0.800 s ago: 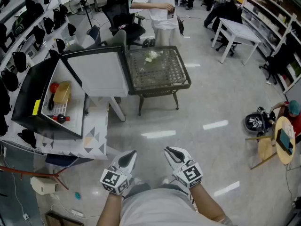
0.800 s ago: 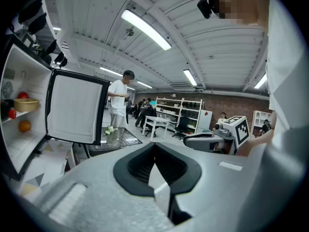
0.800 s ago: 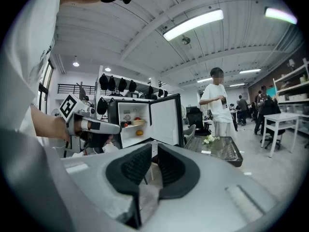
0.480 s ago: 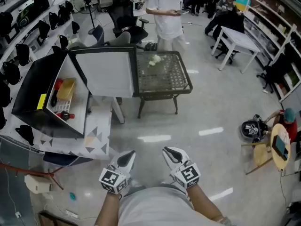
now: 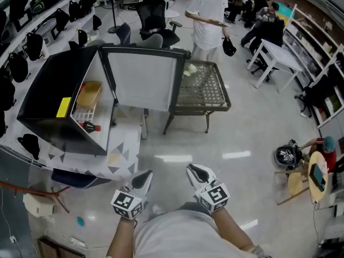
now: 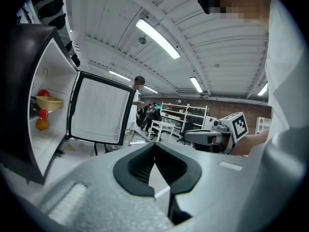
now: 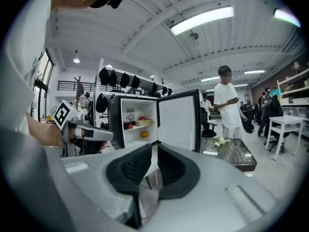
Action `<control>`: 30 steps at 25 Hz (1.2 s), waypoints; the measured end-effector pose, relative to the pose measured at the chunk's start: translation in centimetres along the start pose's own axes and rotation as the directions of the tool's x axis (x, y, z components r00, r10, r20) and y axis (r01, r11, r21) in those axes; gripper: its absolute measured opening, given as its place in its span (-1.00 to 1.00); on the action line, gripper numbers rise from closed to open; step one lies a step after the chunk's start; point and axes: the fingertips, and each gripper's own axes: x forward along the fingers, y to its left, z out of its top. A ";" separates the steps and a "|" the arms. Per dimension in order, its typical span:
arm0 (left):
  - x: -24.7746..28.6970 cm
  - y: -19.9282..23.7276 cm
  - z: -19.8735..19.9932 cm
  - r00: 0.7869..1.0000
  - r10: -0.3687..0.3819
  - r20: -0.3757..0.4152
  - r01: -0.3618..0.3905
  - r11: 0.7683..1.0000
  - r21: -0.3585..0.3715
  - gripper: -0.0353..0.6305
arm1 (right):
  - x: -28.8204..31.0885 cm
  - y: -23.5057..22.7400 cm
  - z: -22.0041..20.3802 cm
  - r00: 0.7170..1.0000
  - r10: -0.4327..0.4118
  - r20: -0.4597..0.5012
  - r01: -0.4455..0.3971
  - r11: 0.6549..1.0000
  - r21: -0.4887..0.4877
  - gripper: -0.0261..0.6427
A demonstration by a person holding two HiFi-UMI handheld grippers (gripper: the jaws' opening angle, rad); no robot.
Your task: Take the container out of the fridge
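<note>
Both tools sit low, close to the person's body. The left hand-held gripper (image 5: 144,177) has its dark-padded jaws pressed together on nothing, and the right hand-held gripper (image 5: 195,172) is likewise closed and empty. Ahead and to the left, well apart from both, the small black fridge (image 5: 54,90) stands on a worktop (image 5: 121,157) draped in triangle-patterned cloth. Its white-lined door (image 5: 142,79) is swung wide. The pale yellow container (image 5: 90,93) rests on an upper shelf inside, with a dark red-capped bottle (image 5: 90,126) lying near it. The step in hand looks like the approach, since nothing is grasped yet. Next, I judge, the person must close the distance, spread one gripper's jaws, reach past the door, and clamp the container's rim without knocking the bottle.
</note>
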 end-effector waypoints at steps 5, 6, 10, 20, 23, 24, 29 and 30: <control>0.1 2.6 -0.4 1.000 -0.007 -0.016 0.007 1.000 0.010 -0.87 | 2.3 0.8 -0.5 1.000 -0.001 -0.014 0.001 1.000 -0.013 -0.80; 0.5 2.9 -0.3 1.000 -0.009 -0.016 0.010 1.000 0.011 -0.87 | 2.7 0.5 -0.5 1.000 -0.004 -0.015 0.003 1.000 -0.013 -0.80; 2.8 4.0 -0.1 1.000 -0.012 -0.022 0.012 1.000 0.006 -0.87 | 4.3 -2.2 -0.7 1.000 -0.013 -0.016 0.013 1.000 0.011 -0.80; 12.7 7.5 2.4 0.994 0.104 -0.041 -0.104 0.995 0.002 -0.87 | 10.9 -11.8 1.3 0.995 0.104 -0.006 -0.104 0.994 0.027 -0.80; 15.5 8.5 3.5 0.987 0.156 -0.041 -0.156 0.988 0.005 -0.87 | 12.4 -14.6 1.9 0.988 0.153 -0.008 -0.152 0.988 0.021 -0.80; 16.3 8.8 3.7 0.984 0.176 -0.042 -0.176 0.984 0.009 -0.87 | 12.8 -15.5 2.0 0.985 0.170 -0.009 -0.170 0.985 0.017 -0.80; 19.6 10.1 4.7 0.961 0.274 -0.048 -0.273 0.962 0.027 -0.87 | 14.7 -19.6 2.9 0.968 0.251 -0.010 -0.251 0.968 -0.006 -0.80; 20.1 10.3 4.8 0.954 0.295 -0.051 -0.294 0.956 0.027 -0.87 | 15.0 -20.2 3.0 0.963 0.268 -0.009 -0.269 0.963 -0.011 -0.80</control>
